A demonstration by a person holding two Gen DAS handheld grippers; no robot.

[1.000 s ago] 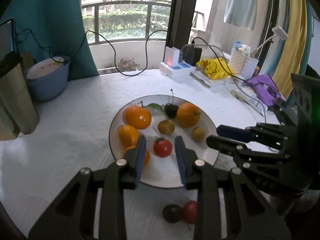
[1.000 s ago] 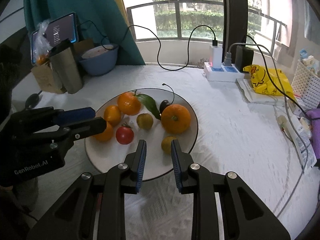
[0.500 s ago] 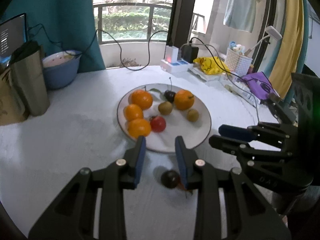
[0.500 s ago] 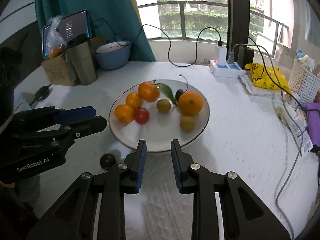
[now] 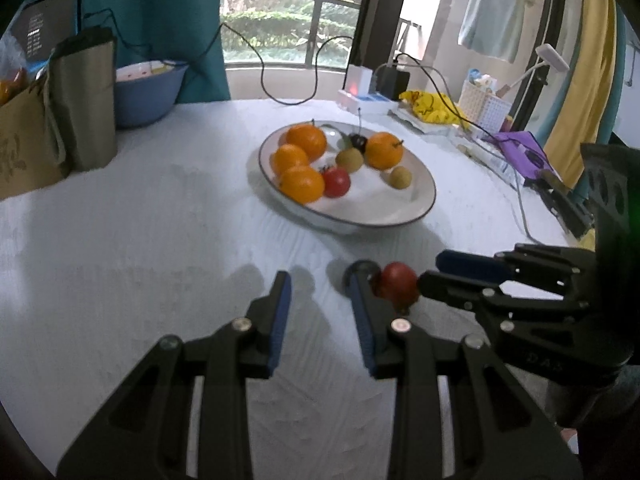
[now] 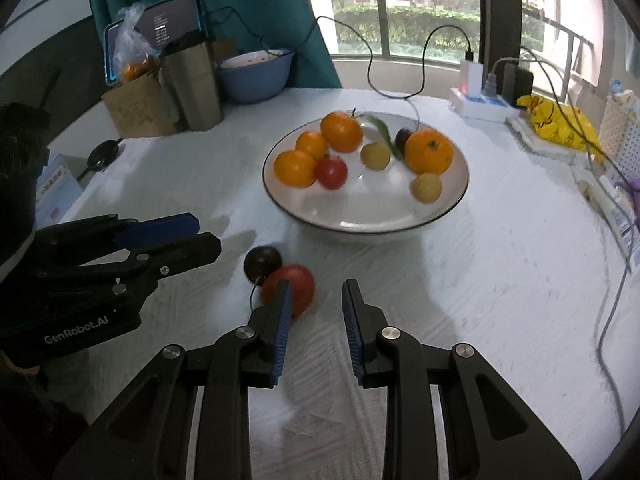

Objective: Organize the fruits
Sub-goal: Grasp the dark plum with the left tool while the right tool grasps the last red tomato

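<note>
Two fruits lay loose on the white-clothed bench (image 6: 500, 280), just short of the plate (image 6: 440, 216): a red tomato (image 6: 294, 288) and, touching it on its far left side, a dark plum-like fruit (image 6: 262, 262) with a thin stem curling down beside it. The plate itself carried four oranges, a second small tomato, two yellow-green fruits and a dark cherry against a leaf. The right gripper (image 6: 316, 320) hovered low with its fingers moderately apart and nothing between them; the tomato sat at the left finger's tip, partly hidden behind it rather than centred in the gap. The left gripper (image 5: 320, 312) was likewise parted and empty, and in its own view the tomato (image 5: 396, 282) lay outside its right finger, with the dark fruit mostly hidden behind that finger. The step in hand looked like collecting the tomato for the plate, and the right gripper seemed the better placed. To do it well, it would need to shift left until the tomato was centred between the pads, come down to the fruit's widest line and close gently, since a ripe tomato would bruise or squirt out under a hard squeeze. The touching dark fruit could be nudged and roll, so the left finger should slip between the two rather than push them.
</note>
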